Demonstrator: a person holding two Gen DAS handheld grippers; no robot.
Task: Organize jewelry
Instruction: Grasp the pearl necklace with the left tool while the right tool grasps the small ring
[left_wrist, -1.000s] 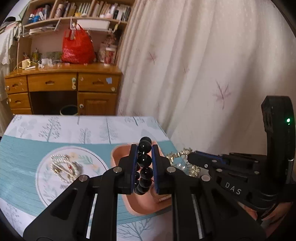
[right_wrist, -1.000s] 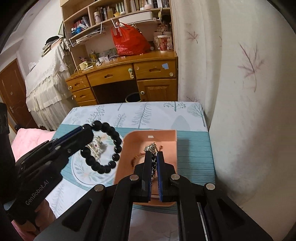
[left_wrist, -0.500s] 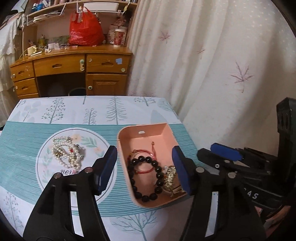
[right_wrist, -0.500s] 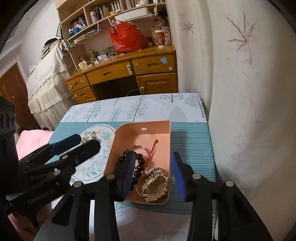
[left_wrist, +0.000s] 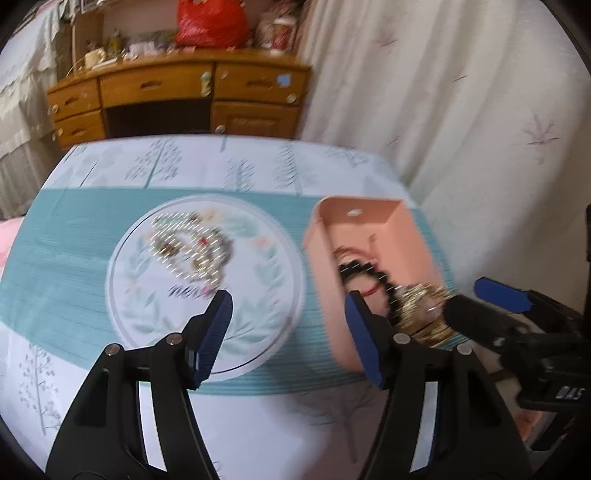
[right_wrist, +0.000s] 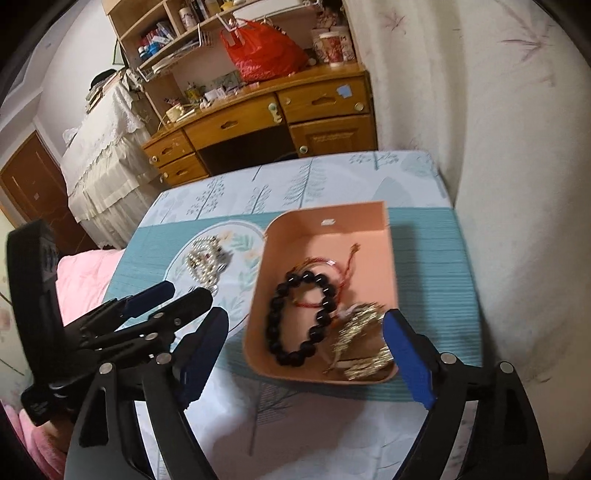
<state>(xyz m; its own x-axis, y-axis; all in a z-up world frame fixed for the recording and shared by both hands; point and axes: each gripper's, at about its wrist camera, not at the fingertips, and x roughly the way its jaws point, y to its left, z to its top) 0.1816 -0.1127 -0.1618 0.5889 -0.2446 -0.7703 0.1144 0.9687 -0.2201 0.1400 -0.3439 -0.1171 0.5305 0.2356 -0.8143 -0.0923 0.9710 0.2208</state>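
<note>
On the far left of the table (right_wrist: 436, 266), a pearl heap (left_wrist: 188, 247) lies on the round printed panel of the cloth, ahead of the left gripper (left_wrist: 286, 325) and just beyond its left finger. That gripper's fingers stand spread with nothing between them; its right finger sits over the near left wall of the pink tray (right_wrist: 328, 221).

Farther right, the tray holds a black bead bracelet (right_wrist: 295, 314), a red cord bracelet (right_wrist: 325, 266) and a gold chain piece (right_wrist: 362, 332). The right gripper (right_wrist: 310, 354) hovers at the tray's near end, fingers opening wide and empty: the bead bracelet lies between and just beyond them, and the gold piece just inside the right finger.

Judging by this, two pieces are dropped off and the pearls are the remaining item. The next move likely calls for the left gripper to shift left, descend onto the heap and pinch several strands at once, since a loose heap may slip or trail.
</note>
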